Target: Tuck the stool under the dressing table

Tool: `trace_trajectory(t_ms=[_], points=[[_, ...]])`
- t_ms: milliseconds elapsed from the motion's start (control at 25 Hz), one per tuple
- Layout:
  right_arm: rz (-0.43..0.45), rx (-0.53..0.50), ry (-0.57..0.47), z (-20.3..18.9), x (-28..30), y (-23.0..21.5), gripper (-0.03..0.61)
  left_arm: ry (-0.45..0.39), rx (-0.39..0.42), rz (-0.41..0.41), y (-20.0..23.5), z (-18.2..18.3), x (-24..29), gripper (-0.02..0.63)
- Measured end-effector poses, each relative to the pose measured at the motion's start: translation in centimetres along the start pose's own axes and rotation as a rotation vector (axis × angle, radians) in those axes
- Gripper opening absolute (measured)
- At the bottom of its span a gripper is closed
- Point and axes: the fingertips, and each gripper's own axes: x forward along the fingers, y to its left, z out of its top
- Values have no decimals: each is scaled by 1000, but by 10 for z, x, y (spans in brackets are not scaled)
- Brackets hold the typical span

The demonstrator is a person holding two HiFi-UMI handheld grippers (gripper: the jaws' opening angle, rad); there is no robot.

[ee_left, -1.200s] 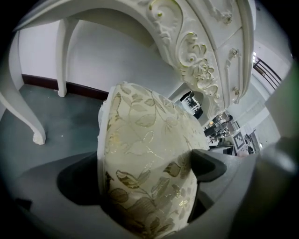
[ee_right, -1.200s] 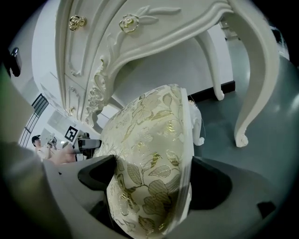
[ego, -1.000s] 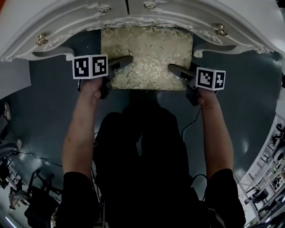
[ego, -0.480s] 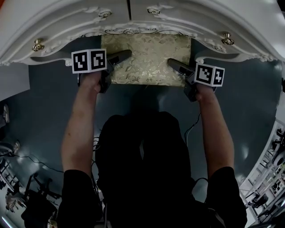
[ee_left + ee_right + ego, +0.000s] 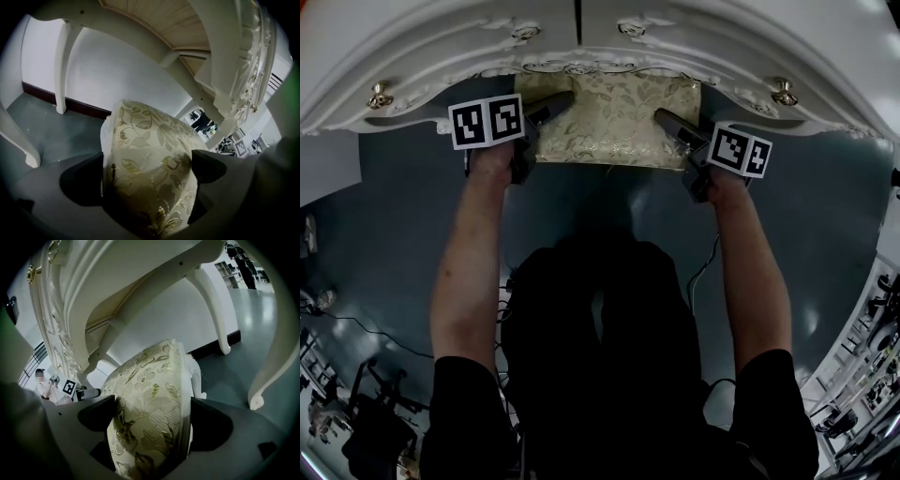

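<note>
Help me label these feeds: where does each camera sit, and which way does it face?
Head view: on the person's head, facing steeply down at the stool partly under the dressing table; both forearms, left tool and right tool show.
Left gripper view: on the left tool, looking along its jaws, shut on the stool, toward the table's underside.
Right gripper view: on the right tool, looking along its jaws, likewise shut on the stool.
Shared: the stool and table.
</note>
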Motion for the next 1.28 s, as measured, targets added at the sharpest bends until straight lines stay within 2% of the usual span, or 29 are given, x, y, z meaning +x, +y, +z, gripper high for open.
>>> trace_trajectory(t_ms=[240,440,600,720,800,880,920,960,1000,1040,1080,1160,1280], points=[[-9,-11,2,2,-4,0,472,-33,-2,5,-3,-3,-10,583],[-112,-168,18,-3,-27,9,469,-31,-8,33,-12,-13,-27,581],[-93,-160,-56,3,-44,32,468,-30,44,79,-21,-24,-41,575],[-107,-178,-64,-5,-54,48,466,-44,59,94,-31,-36,-55,564],[-114,-186,-54,-17,-58,56,465,-68,67,106,-36,-41,-67,490],[-107,-190,-43,-30,-60,64,462,-81,89,121,-39,-47,-78,359],[-106,-205,-37,-35,-61,67,456,-82,106,126,-42,-51,-82,326],[-111,-231,-35,-40,-62,69,429,-83,126,128,-45,-54,-84,313],[-124,-259,-38,-42,-64,70,327,-90,145,127,-48,-56,-85,300],[-138,-280,-45,-44,-66,70,187,-104,160,123,-52,-57,-86,285],[-150,-287,-52,-46,-67,69,143,-121,170,116,-55,-58,-87,276],[-169,-277,-57,-51,-68,65,114,-147,188,107,-61,-62,-87,245],[-211,-250,-49,-61,-68,54,95,-136,217,115,-64,-74,-84,180]])
